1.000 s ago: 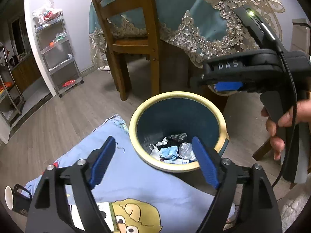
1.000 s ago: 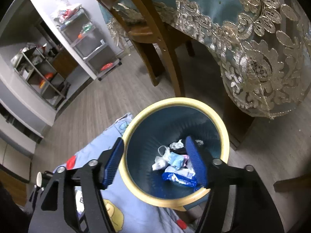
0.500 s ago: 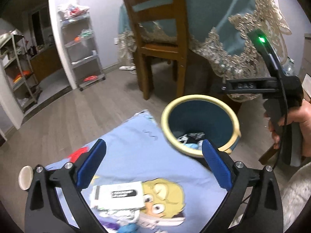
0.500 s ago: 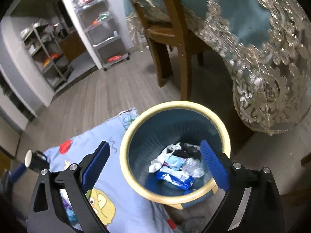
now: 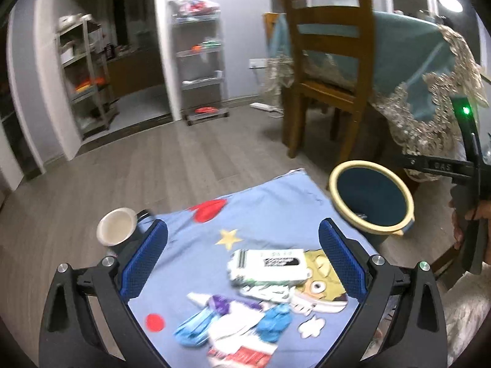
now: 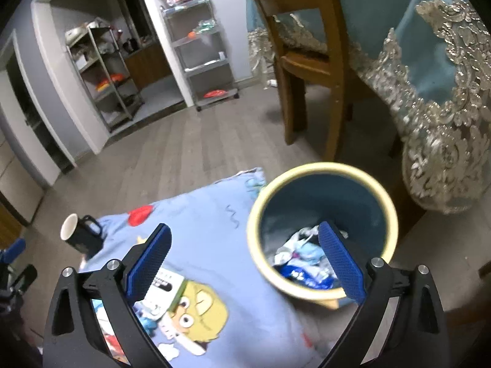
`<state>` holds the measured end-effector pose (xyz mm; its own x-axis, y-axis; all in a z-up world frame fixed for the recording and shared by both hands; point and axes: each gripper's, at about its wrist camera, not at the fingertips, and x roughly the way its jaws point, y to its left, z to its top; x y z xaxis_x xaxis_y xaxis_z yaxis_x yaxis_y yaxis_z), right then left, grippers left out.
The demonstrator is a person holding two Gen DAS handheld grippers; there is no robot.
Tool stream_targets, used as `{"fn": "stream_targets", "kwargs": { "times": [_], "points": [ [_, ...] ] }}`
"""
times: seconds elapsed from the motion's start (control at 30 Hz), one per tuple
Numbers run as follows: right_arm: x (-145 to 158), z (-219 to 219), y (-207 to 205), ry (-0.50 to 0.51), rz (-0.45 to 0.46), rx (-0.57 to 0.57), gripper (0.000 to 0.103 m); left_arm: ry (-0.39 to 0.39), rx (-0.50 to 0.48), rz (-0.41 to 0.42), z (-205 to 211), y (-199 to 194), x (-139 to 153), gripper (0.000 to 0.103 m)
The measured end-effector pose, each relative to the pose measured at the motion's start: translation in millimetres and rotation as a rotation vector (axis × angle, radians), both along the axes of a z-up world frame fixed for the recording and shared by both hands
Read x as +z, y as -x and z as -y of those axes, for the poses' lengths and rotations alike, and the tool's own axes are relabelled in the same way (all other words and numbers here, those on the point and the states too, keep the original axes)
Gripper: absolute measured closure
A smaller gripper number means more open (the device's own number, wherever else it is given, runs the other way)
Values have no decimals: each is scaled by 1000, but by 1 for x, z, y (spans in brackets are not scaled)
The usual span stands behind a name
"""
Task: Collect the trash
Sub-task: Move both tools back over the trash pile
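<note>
Both tongs gaped empty: left tongs (image 5: 242, 260) hung over the wrappers (image 5: 233, 322) and white packet (image 5: 267, 265) on the blue cloth (image 5: 264, 208), right tongs (image 6: 244, 260) near the bin (image 6: 322, 168), which already held scraps. Best next, I judged: drop the left pair squarely astride one item, pinch firmly, lift clear of the cloth

Both tools drawn back from bin (image 5: 371, 196), jaws wider, left tool (image 5: 242, 254) now over wrappers (image 5: 233, 322)
</note>
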<state>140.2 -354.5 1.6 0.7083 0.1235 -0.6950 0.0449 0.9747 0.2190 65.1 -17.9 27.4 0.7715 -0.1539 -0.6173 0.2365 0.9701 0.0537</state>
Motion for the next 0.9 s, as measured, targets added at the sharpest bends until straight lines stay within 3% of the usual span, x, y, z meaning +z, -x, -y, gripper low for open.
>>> {"fn": "stream_targets", "kwargs": {
  "times": [0.13, 0.3, 0.47, 0.67, 0.9],
  "points": [
    [1, -23, 5, 38, -3, 29, 7, 16, 33, 13, -27, 19, 4, 6],
    [-3, -53, 13, 18, -13, 63, 7, 11, 74, -1, -47, 33, -7, 6],
    [-15, -83, 21, 24, -48, 118, 7, -1, 113, -12, -65, 31, -17, 6],
    [-35, -121, 24, 66, -102, 185, 7, 45, 147, -57, -83, 21, -28, 6],
    [-55, -142, 17, 106, -146, 231, 7, 77, 189, -229, -92, -2, -71, 6]
  ]
}}
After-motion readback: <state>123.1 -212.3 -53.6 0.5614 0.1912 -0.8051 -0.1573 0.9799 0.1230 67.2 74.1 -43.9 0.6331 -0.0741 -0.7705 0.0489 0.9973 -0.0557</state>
